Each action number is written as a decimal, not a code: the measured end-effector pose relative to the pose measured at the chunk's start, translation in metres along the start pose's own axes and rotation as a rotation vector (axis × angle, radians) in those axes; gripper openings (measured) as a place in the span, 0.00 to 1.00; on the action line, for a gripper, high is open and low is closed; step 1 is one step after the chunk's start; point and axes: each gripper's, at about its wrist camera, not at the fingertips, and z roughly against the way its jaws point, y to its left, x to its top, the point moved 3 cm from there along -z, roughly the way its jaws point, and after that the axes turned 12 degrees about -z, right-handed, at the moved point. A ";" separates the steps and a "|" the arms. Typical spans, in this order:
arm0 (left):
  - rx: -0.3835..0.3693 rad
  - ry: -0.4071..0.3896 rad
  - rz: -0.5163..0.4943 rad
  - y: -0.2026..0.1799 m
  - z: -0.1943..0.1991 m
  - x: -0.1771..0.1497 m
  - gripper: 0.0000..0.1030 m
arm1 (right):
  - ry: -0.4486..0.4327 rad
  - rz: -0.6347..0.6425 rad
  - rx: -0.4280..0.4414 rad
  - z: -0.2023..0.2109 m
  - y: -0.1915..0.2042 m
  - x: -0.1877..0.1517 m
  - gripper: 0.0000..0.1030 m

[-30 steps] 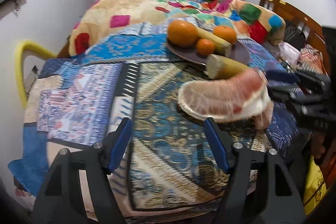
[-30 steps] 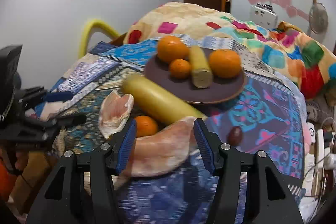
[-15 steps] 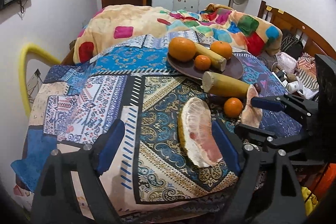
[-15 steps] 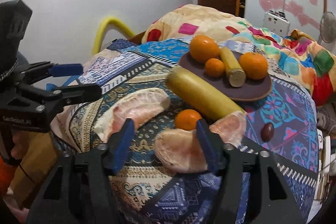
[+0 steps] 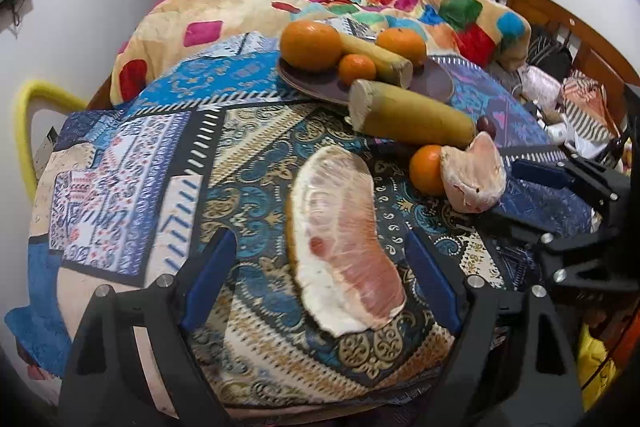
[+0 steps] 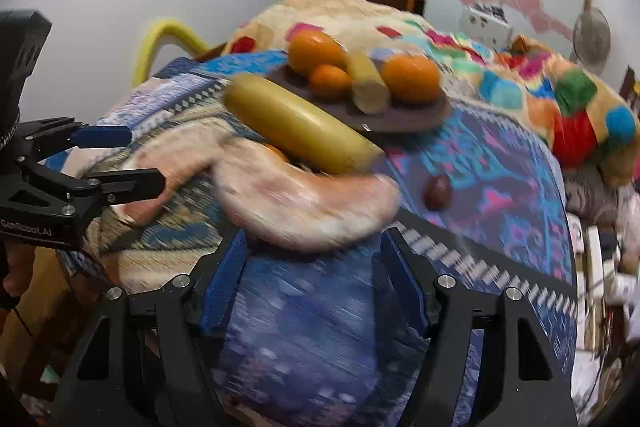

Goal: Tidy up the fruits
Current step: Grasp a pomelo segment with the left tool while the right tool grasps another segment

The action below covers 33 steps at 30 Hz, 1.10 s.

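Left gripper point(image 5: 320, 279) wide open, empty, straddling pomelo slice point(image 5: 344, 239) lying just before the plate point(image 5: 436, 83); right gripper point(image 6: 314, 283) open, empty, second slice point(image 6: 308, 203) beside it

Bed w/ patterned blue patchwork cloth point(image 5: 168, 147) carries everything. Directly on cloth: dark plate point(image 5: 436, 83) at far side, long yellow fruit point(image 5: 412, 115) just in front of plate, loose orange point(image 5: 426, 169) touching a small pomelo piece point(image 5: 474, 179), big pomelo wedge point(image 5: 344, 243) nearer the cam. Small dark brown fruit point(image 6: 437, 191) sits apart to the right; multicolour blanket point(image 5: 400, 7) bunched behind.
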 end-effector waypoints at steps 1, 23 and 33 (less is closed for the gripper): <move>0.002 0.002 -0.006 -0.001 -0.002 0.000 0.84 | 0.005 -0.010 0.011 0.000 -0.004 0.000 0.64; 0.000 -0.037 0.011 0.012 -0.005 -0.008 0.48 | 0.035 -0.019 0.082 -0.032 0.014 0.021 0.98; 0.014 -0.078 0.031 0.020 0.009 -0.006 0.47 | 0.024 -0.029 0.098 -0.016 0.006 0.017 0.94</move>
